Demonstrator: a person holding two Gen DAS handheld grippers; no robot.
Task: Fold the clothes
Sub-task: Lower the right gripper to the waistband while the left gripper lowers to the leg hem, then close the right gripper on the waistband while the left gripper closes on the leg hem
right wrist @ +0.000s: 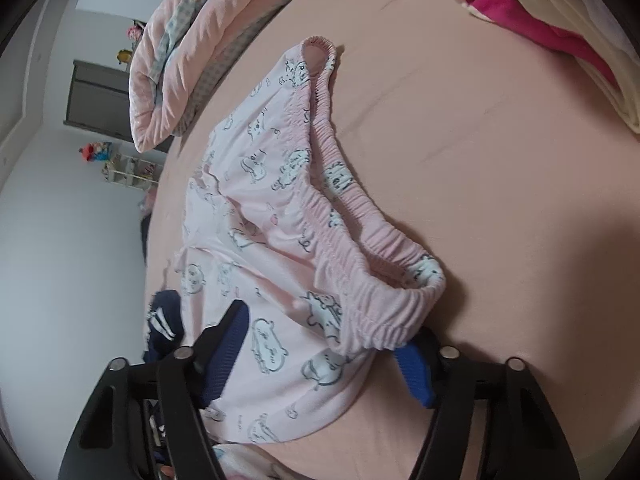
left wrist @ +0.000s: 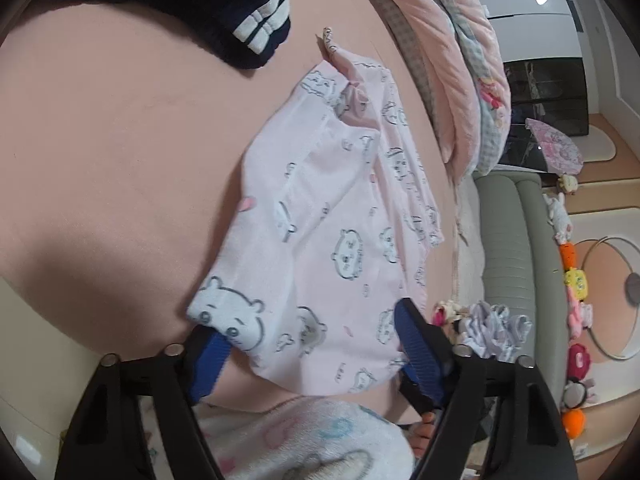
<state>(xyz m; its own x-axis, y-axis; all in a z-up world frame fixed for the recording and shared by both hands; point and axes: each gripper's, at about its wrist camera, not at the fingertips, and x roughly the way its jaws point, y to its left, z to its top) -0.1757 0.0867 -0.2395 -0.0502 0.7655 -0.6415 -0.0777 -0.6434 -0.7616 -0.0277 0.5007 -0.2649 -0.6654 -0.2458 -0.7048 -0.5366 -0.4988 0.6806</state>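
Pale pink pyjama pants (left wrist: 320, 216) with a cartoon bear print lie spread on the pink bed sheet (left wrist: 120, 160). In the left wrist view their leg end lies between the wide jaws of my left gripper (left wrist: 308, 320). The left blue pad (left wrist: 212, 356) sits under the cloth's edge and the right pad (left wrist: 416, 344) rests at its other side. In the right wrist view the gathered elastic waistband (right wrist: 344, 216) curves across the sheet. My right gripper (right wrist: 320, 326) straddles the waistband's near corner, and one pad (right wrist: 416, 376) is partly hidden under it. The cloth is not bunched between either pair of pads.
A navy garment with white stripes (left wrist: 224, 12) lies at the far side. A rolled pink quilt (right wrist: 180, 60) runs along the bed's edge. A cream and magenta garment (right wrist: 560, 40) lies at the top right. Soft toys (left wrist: 576, 280) line the floor beyond the edge.
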